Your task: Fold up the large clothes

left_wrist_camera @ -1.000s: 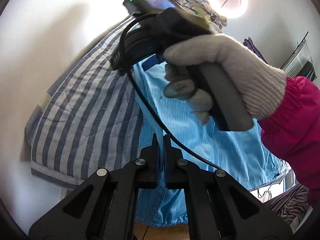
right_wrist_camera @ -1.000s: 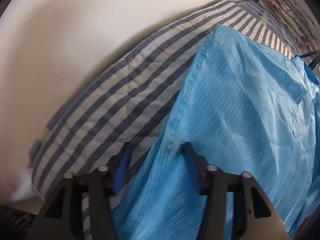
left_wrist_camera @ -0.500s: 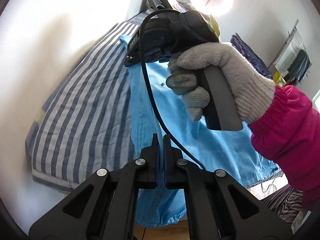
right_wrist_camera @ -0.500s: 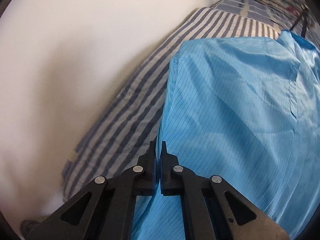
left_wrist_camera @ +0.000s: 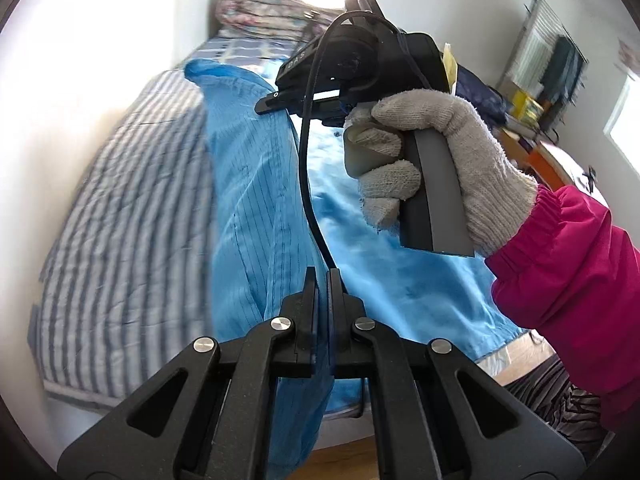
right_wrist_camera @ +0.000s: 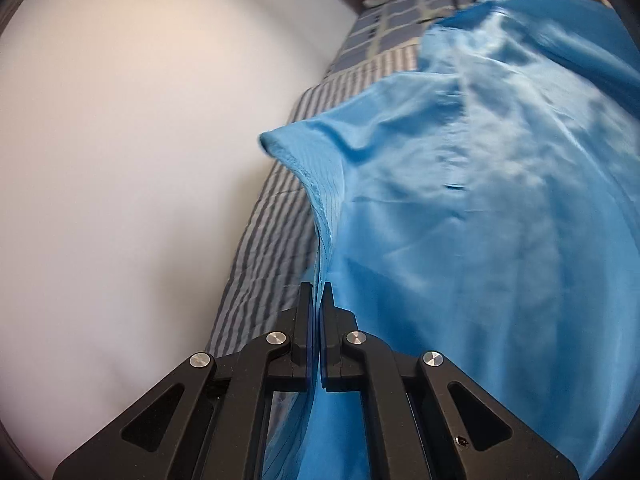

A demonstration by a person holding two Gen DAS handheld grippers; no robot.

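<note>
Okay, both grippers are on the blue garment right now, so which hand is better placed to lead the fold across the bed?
Probably the right gripper: it pinches the blue garment at its raised side edge by the wall. The left gripper is clamped at the hem.

1. Bedroom in a home: bed under a striped quilt [left_wrist_camera: 120, 216], pushed against a white wall [right_wrist_camera: 140, 140].
2. Floral bedding [left_wrist_camera: 264, 4] bunched at the far end.
3. Cluttered desk [left_wrist_camera: 532, 128] and clothes rack [left_wrist_camera: 560, 56] by the window.
</note>
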